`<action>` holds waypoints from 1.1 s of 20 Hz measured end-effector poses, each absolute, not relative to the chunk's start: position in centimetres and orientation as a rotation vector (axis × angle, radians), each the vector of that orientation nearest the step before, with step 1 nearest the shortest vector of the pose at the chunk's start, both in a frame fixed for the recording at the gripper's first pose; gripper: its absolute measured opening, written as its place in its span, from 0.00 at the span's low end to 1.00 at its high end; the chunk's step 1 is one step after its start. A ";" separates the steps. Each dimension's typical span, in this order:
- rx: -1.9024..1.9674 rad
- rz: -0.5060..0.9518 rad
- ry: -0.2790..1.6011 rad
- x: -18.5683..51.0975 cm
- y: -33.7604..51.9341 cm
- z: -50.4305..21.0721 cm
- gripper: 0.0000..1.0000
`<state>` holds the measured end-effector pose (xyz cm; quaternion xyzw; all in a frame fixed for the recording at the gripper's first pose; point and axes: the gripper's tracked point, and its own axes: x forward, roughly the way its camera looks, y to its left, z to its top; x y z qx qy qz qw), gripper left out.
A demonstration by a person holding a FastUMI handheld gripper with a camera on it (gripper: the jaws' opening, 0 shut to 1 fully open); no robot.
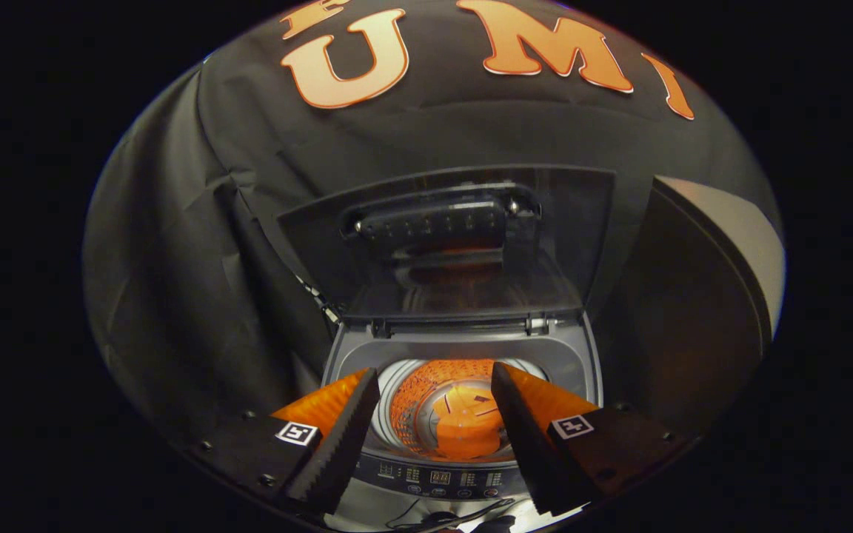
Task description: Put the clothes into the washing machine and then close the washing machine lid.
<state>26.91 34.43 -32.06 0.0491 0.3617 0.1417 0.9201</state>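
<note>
A grey top-loading washing machine [573, 357] stands just ahead of and below me. Its glass lid [560, 244] is raised upright against the black cloth wall, with a dark handle bar [434, 222] showing on it. My gripper [435, 374] hovers over the machine's front, open, with nothing between the black toothed fingers [341, 444]. Through the gap I look into the perforated drum [413, 403], which glows orange. An orange lump [467, 426] lies at its bottom; I cannot tell whether it is cloth or a reflection.
The control panel [437, 477] with small displays and buttons runs along the machine's front edge, below the fingers. A dark cable [434, 516] lies in front of it. A tall dark panel [700, 296] stands close beside the machine on the right.
</note>
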 end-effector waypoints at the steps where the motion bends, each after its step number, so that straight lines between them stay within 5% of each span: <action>1: 0.104 0.294 0.732 27.3 34.6 -31.2 0.99; 22: 0.082 0.246 0.545 39.7 36.4 -20.7 0.99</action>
